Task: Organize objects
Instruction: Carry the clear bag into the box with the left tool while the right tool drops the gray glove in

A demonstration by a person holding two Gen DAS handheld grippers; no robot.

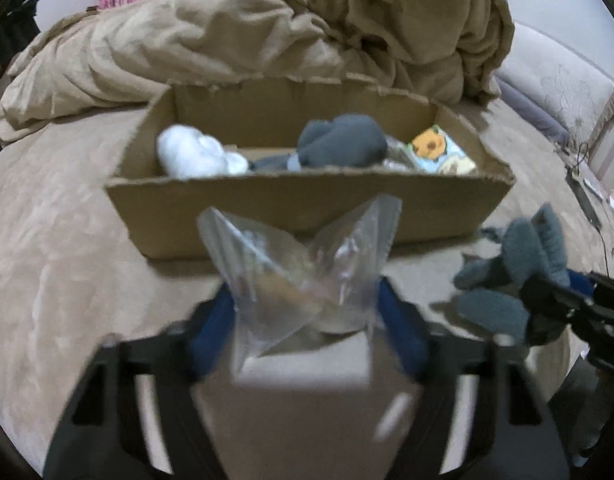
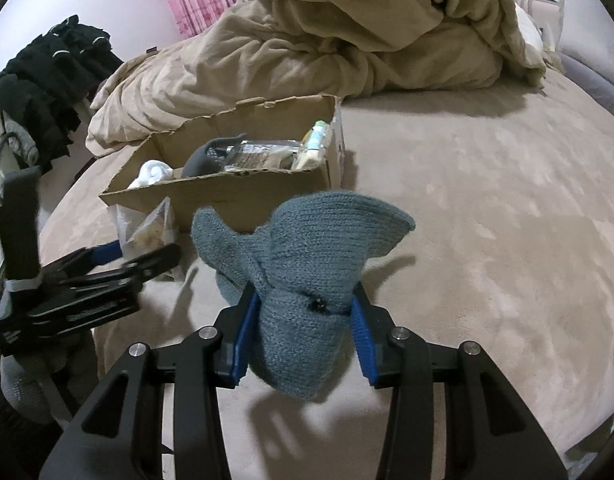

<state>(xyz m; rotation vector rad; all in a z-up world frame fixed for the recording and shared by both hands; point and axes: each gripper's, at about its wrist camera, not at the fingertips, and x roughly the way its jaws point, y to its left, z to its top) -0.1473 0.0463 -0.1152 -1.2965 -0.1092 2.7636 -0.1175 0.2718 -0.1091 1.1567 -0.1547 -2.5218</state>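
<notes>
left gripper [image 1: 303, 312]: clamped on crinkly clear plastic bag [image 1: 299, 272], held just short of the box
right gripper [image 2: 303, 312]: squeezing blue-grey knitted glove [image 2: 307, 272]
torn brown cardboard box [image 1: 307, 200]: on tan bedsheet [image 2: 487, 220], 12 o'clock of left grip, w/ socks & packets inside

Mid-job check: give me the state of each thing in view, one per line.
left gripper: shut on clear plastic bag, held above the bed.
right gripper: shut on blue knit item.
cardboard box: open-topped, partly filled.
white socks: in box.
grey socks: in box.
</notes>
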